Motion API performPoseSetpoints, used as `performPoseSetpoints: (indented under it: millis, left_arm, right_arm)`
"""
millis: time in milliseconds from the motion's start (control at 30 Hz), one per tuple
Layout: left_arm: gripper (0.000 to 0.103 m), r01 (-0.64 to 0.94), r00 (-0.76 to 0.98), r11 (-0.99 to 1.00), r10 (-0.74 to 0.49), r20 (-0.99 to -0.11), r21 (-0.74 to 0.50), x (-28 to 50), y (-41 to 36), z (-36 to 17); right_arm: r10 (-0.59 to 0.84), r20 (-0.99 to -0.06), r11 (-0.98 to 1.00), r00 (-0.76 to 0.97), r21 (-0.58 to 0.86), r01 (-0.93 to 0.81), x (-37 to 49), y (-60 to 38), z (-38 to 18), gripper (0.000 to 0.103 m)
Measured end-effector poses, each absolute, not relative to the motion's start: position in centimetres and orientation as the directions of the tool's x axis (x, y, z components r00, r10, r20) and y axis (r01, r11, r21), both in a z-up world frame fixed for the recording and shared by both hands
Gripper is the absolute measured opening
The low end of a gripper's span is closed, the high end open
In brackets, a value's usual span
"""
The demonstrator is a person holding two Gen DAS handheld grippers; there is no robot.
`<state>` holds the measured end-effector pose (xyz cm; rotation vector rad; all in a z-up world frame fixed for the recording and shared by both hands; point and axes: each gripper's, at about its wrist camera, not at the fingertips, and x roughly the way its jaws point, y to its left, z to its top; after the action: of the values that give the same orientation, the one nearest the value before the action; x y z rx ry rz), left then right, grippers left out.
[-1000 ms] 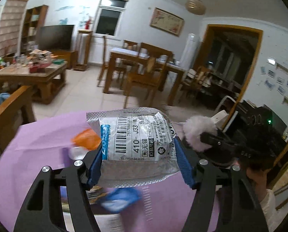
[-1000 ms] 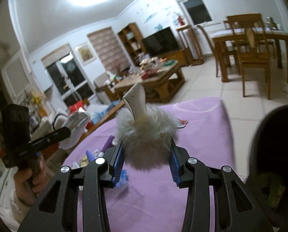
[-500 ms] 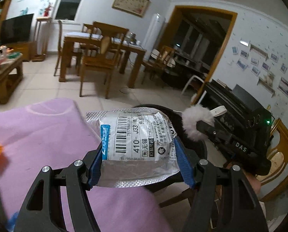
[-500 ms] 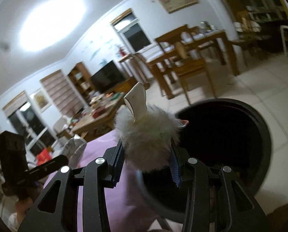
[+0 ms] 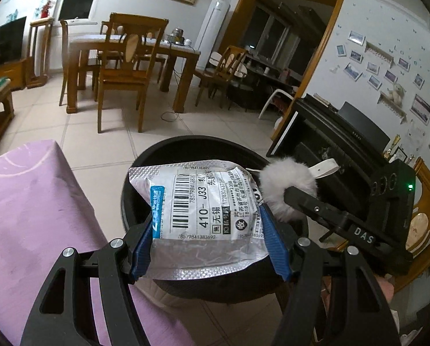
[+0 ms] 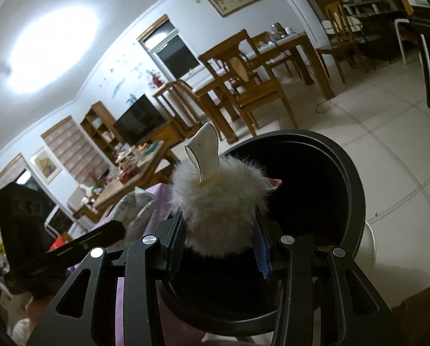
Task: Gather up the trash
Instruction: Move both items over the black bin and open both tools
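My left gripper (image 5: 207,239) is shut on a silver courier bag (image 5: 203,216) with a barcode label, held over the mouth of a round black bin (image 5: 186,147). In the right wrist view, my right gripper (image 6: 219,236) is shut on a white fluffy pompom with a white strap (image 6: 215,199), above the same black bin (image 6: 339,173). The left wrist view also shows the pompom (image 5: 287,187) in the right gripper, just right of the bag. The bin's inside is dark.
A purple cloth-covered table (image 5: 27,216) lies left of the bin. Beyond it on the tiled floor stand a wooden dining table with chairs (image 5: 122,66). A black piano (image 5: 344,132) stands at the right. A cluttered coffee table (image 6: 128,173) sits further back.
Both grippers swung right, off the purple table, and dropped until they sit over the black bin. The bag and the pompom stayed gripped throughout.
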<state>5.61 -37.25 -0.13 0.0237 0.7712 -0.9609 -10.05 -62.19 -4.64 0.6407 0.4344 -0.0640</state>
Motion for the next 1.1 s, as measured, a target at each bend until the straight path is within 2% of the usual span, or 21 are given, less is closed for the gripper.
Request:
performPoseSetpoints:
  millis: [67, 100, 133, 167, 200, 233, 367, 700, 933, 1100]
  left_arm:
    - [0.069, 0.751, 0.330, 0.591, -0.724, -0.606, -0.296, 5.9, -37.9, 0.0]
    - [0.072, 0.753, 0.333, 0.591, -0.721, -0.607, -0.289, 6.0, -38.1, 0.1]
    - [0.078, 0.754, 0.343, 0.596, -0.717, -0.608, -0.277, 6.0, -38.3, 0.2]
    - [0.083, 0.753, 0.354, 0.601, -0.713, -0.606, -0.267, 5.8, -38.4, 0.4]
    - [0.094, 0.751, 0.367, 0.607, -0.711, -0.599, -0.261, 5.7, -38.3, 0.6]
    - [0.098, 0.748, 0.386, 0.613, -0.714, -0.584, -0.255, 5.4, -38.2, 0.8]
    - [0.098, 0.758, 0.398, 0.609, -0.715, -0.575, -0.234, 4.7, -38.0, 1.2]
    - [0.098, 0.730, 0.433, 0.641, -0.702, -0.565, -0.237, 4.3, -34.4, 2.6]
    - [0.098, 0.680, 0.491, 0.689, -0.682, -0.543, -0.251, 3.4, -28.0, 4.2]
    - [0.098, 0.631, 0.534, 0.730, -0.654, -0.536, -0.261, 2.6, -21.7, 4.8]
  right_arm:
    - [0.071, -0.409, 0.793, 0.910, 0.577, 0.197, -10.2, -62.7, -4.9, 0.047]
    - [0.068, -0.407, 0.789, 0.911, 0.581, 0.200, -10.2, -62.7, -4.8, 0.057]
    - [0.054, -0.398, 0.783, 0.916, 0.586, 0.209, -10.4, -62.9, -4.5, 0.071]
    - [0.041, -0.386, 0.782, 0.921, 0.586, 0.211, -10.7, -62.9, -4.3, 0.075]
    - [0.034, -0.374, 0.787, 0.927, 0.581, 0.206, -11.0, -62.8, -4.0, 0.077]
    - [0.033, -0.372, 0.791, 0.928, 0.577, 0.203, -11.1, -62.9, -3.9, 0.077]
    - [0.034, -0.361, 0.796, 0.932, 0.574, 0.193, -11.2, -62.6, -3.6, 0.081]
    - [0.061, -0.384, 0.801, 0.921, 0.569, 0.185, -10.4, -61.1, -3.3, 0.082]
    - [0.100, -0.410, 0.826, 0.907, 0.542, 0.154, -9.5, -58.5, -2.5, 0.082]
    - [0.185, -0.436, 0.857, 0.881, 0.511, 0.073, -7.9, -53.7, -1.4, 0.082]
